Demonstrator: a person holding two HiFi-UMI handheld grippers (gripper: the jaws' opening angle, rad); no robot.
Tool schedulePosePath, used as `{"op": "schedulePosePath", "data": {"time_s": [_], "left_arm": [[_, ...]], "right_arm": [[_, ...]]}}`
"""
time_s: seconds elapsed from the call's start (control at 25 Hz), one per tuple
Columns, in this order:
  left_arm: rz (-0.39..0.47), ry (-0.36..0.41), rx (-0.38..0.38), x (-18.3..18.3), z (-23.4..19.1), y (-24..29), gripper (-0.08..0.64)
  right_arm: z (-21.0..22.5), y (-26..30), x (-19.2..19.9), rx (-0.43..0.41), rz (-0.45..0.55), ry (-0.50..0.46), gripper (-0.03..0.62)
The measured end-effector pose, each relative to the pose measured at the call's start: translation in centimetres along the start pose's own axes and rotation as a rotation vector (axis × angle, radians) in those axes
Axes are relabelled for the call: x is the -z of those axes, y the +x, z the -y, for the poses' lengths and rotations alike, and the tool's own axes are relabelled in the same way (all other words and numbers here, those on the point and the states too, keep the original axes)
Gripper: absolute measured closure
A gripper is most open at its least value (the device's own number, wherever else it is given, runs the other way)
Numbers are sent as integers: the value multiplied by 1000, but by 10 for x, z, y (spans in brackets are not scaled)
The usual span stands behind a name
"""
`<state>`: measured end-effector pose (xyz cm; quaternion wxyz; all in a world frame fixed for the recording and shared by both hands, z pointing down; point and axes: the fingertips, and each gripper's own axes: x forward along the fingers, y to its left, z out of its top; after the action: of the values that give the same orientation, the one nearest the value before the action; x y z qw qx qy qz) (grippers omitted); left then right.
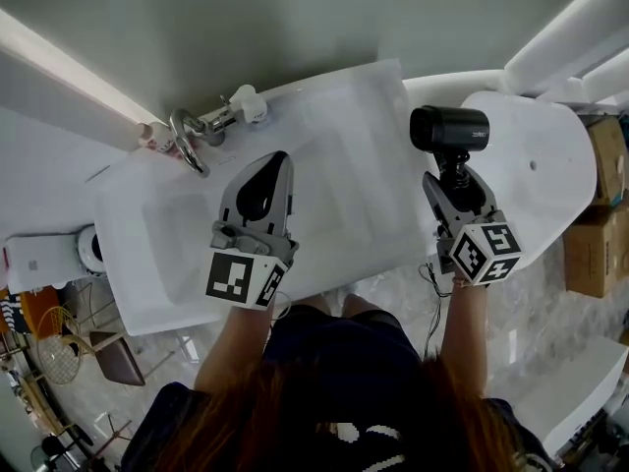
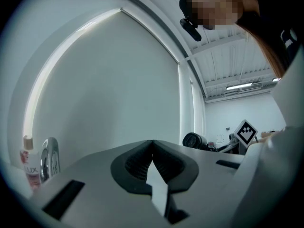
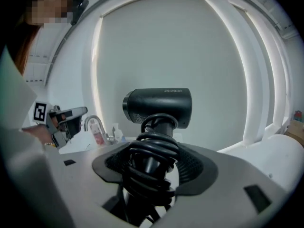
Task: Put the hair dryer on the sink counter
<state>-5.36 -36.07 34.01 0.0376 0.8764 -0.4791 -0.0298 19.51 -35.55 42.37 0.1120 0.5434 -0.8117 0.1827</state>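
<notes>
The black hair dryer (image 1: 449, 128) is held upright by its handle, with its cord coiled round the handle. My right gripper (image 1: 454, 180) is shut on that handle, above the right end of the white sink counter (image 1: 378, 91). In the right gripper view the dryer's barrel (image 3: 159, 106) rises above the jaws (image 3: 152, 163), which press on the cord-wrapped handle. My left gripper (image 1: 278, 157) hovers over the basin (image 1: 344, 200), its tips touching and nothing between them. From the left gripper view (image 2: 152, 144) the dryer (image 2: 194, 140) shows small at the right.
A chrome faucet (image 1: 189, 141) and a small pink-and-white bottle (image 1: 152, 136) stand at the counter's back left. A white rounded fixture (image 1: 550, 165) adjoins the counter on the right, with cardboard boxes (image 1: 595, 234) beyond it. A chair and a wire basket (image 1: 59, 357) are on the floor at the lower left.
</notes>
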Motion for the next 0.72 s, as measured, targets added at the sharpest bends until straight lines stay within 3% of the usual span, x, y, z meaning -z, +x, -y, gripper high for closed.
{"op": "schedulePosePath", "data": {"time_s": [0.4,0.72], "left_arm": [[-80,-22,-21,32,-2,0,541],[-108,-21,-36,43,3,1,541]], "right_arm": [[42,41,131,68,-360,-60,298],[58,57,178,82,-484,-48,298]]}}
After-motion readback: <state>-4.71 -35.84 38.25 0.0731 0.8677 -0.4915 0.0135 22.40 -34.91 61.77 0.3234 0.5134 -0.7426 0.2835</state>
